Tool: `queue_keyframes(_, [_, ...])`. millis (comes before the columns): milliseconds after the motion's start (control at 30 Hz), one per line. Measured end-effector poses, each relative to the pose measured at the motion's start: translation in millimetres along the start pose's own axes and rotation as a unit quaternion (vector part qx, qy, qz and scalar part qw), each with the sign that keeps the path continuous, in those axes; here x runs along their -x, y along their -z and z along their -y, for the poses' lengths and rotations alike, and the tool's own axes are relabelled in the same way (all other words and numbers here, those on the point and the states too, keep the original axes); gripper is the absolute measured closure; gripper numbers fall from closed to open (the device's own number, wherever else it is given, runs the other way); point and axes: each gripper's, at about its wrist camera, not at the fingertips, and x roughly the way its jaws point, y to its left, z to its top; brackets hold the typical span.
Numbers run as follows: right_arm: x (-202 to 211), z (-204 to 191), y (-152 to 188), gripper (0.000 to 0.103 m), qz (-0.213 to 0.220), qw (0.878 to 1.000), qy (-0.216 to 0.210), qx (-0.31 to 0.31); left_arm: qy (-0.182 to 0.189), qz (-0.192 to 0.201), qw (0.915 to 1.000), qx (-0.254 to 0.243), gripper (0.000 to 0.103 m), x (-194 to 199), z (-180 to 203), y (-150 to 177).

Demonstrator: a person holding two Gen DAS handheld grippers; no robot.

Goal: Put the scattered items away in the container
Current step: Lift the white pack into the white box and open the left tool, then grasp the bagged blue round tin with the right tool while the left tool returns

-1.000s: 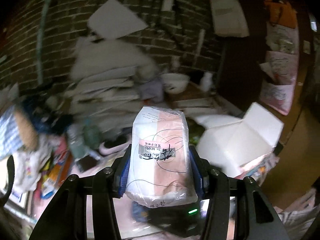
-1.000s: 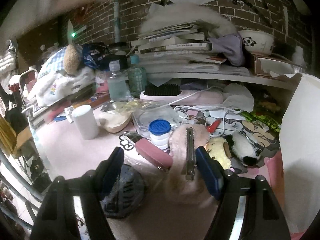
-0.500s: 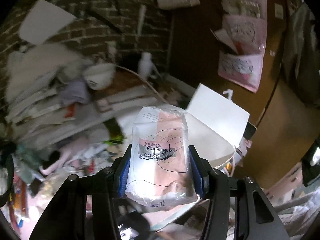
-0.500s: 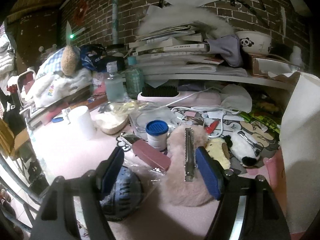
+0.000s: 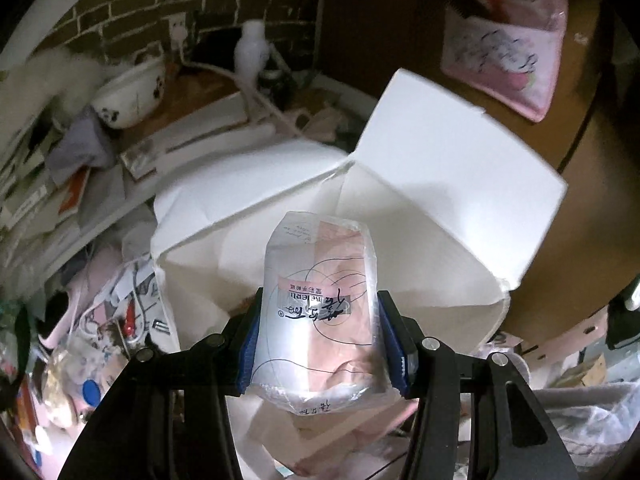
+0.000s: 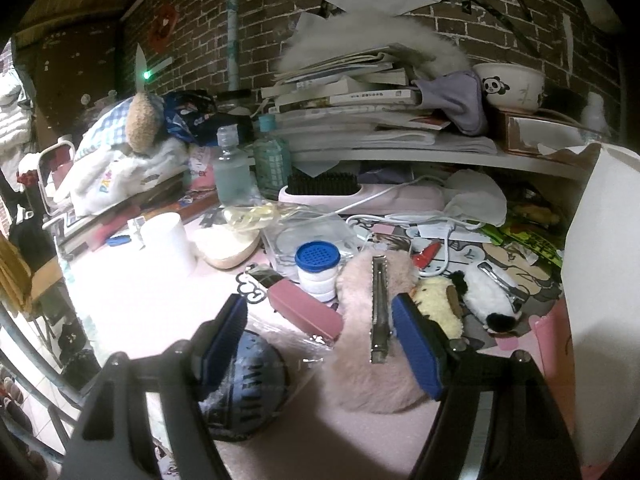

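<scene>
My left gripper (image 5: 322,344) is shut on a pink and white plastic pack (image 5: 320,300) and holds it over the open white box (image 5: 420,216), whose flaps stand up. My right gripper (image 6: 320,336) is open and low over the pink table (image 6: 132,304). A fluffy pink hair clip (image 6: 372,320) lies against its right finger. A pink case (image 6: 306,312), a blue-lidded white jar (image 6: 318,270) and a dark blue mesh ball (image 6: 248,384) lie between and below the jaws. The white box's side also shows in the right wrist view (image 6: 604,280).
A white cup (image 6: 166,244), bottles (image 6: 232,172), a hairbrush (image 6: 324,186), plush clips (image 6: 484,296) and cables crowd the table. A shelf (image 6: 400,156) holds stacked books and a panda bowl (image 6: 508,86). Brick wall behind. Pink hanging pouches (image 5: 508,44) are on the right.
My left gripper swung right with the pack, from facing the shelf clutter to above the open white box. My right gripper edged slightly closer to the fluffy clip.
</scene>
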Motion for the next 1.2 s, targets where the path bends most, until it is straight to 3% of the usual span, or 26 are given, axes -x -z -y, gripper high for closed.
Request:
queue_keyframes(200, [0.1,-0.4,0.1,0.031,0.000,1.000,0.000,0.000,-0.012,-0.006,0.9999,-0.002,0.048,-4.8,-0.9,2.3])
queue_keyframes(333, [0.5,-0.8,0.2,0.027,0.000,1.000,-0.002,0.000,-0.009,0.020,0.9998,0.000,0.018,3.7,-0.4,2.2])
queue_keyframes(367, [1.1,-1.1,0.3,0.026,0.000,1.000,-0.002,0.000,-0.011,0.026,0.9996,0.000,0.017,7.0,0.4,2.5])
queue_keyframes(533, [2.2,-2.4,0.9,0.025,0.004,1.000,-0.004,0.003,-0.026,0.055,0.9979,-0.023,0.015,33.8,5.6,8.0])
queue_keyframes(733, [3.6,-2.6,1.5,0.024,0.008,1.000,-0.007,-0.001,-0.032,0.109,0.9934,-0.018,0.009,84.7,-13.7,38.9])
queue_keyframes(900, [7.8,-4.4,2.3,0.021,0.016,1.000,-0.006,-0.004,-0.083,0.147,0.9854,0.019,0.002,123.8,-46.8,80.3])
queue_keyframes(1067, [12.3,-7.5,4.5,0.021,0.018,1.000,-0.006,-0.005,-0.149,0.163,0.9735,0.059,0.001,151.6,-83.3,118.3])
queue_keyframes(1200, [17.4,-11.0,8.5,0.015,0.020,1.000,-0.012,-0.008,-0.174,0.174,0.9660,0.080,0.001,163.9,-107.8,140.6])
